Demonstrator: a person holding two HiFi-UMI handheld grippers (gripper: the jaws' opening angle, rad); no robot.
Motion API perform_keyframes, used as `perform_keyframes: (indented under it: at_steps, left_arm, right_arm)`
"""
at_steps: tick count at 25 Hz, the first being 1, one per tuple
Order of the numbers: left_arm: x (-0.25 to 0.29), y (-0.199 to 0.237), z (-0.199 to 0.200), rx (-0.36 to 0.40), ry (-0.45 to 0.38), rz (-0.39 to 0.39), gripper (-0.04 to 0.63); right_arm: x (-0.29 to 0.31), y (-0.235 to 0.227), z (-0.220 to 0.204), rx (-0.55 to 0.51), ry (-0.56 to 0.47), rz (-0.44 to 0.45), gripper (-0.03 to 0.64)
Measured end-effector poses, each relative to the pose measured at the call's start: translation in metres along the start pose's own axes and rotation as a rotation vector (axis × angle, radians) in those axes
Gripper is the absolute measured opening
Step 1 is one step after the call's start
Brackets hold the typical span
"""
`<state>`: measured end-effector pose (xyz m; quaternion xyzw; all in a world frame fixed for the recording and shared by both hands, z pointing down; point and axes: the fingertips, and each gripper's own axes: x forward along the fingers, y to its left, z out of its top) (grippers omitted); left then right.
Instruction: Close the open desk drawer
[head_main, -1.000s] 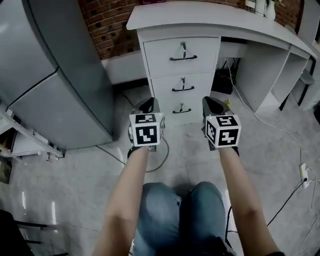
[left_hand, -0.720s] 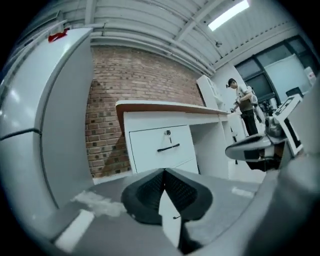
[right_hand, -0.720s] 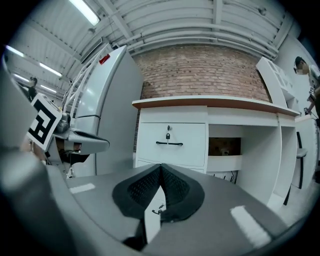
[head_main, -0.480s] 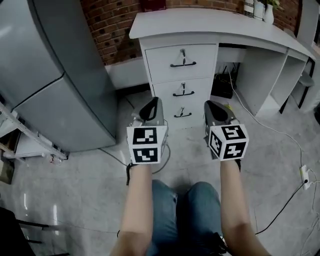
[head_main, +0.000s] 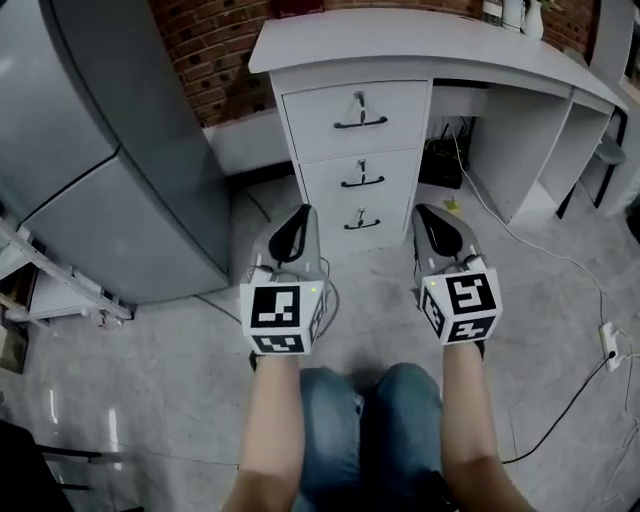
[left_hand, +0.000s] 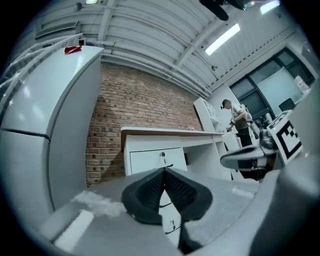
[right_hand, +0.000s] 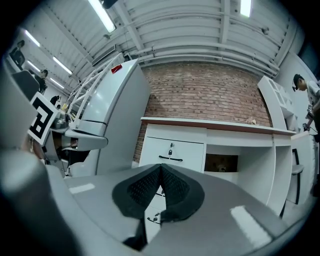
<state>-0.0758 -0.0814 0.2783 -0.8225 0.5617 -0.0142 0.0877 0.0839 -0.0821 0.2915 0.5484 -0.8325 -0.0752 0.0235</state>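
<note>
A white desk stands against the brick wall with a stack of three drawers. The top drawer, middle drawer and bottom drawer each have a dark handle. From here I cannot tell whether any front stands out. My left gripper and right gripper hover side by side above the floor, short of the drawers and pointing at them. Both are shut with nothing between the pads. The left gripper looks at the drawer stack, as does the right gripper.
A tall grey fridge stands left of the desk, with a white rack beside it. Cables trail across the floor to a power strip on the right. The person's knees sit below the grippers. The desk's knee space opens on the right.
Both grippers have slid lower in the picture, back toward the person and away from the drawers. Their marker cubes now face the camera more. Both stayed shut.
</note>
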Motion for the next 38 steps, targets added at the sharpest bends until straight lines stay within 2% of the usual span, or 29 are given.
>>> perform_keyframes:
  at_steps: [5,10,21,38]
  left_arm:
    - [-0.007,-0.002,0.005,0.033,-0.018,0.008,0.002]
    - [-0.010,-0.004,0.012,0.031,-0.057,-0.014,0.002]
    - [-0.011,-0.006,0.005,0.034,-0.040,-0.005,0.002]
    - [-0.010,-0.006,0.000,0.068,-0.023,-0.012,0.001]
  right_arm:
    - [-0.005,0.005,0.006,-0.004,-0.023,0.010,-0.002]
    - [-0.009,0.012,0.008,-0.064,-0.036,-0.001,-0.003]
    - [-0.011,0.005,0.002,0.002,-0.036,-0.005,-0.003]
    - [-0.013,0.021,0.006,-0.021,-0.044,0.022,-0.003]
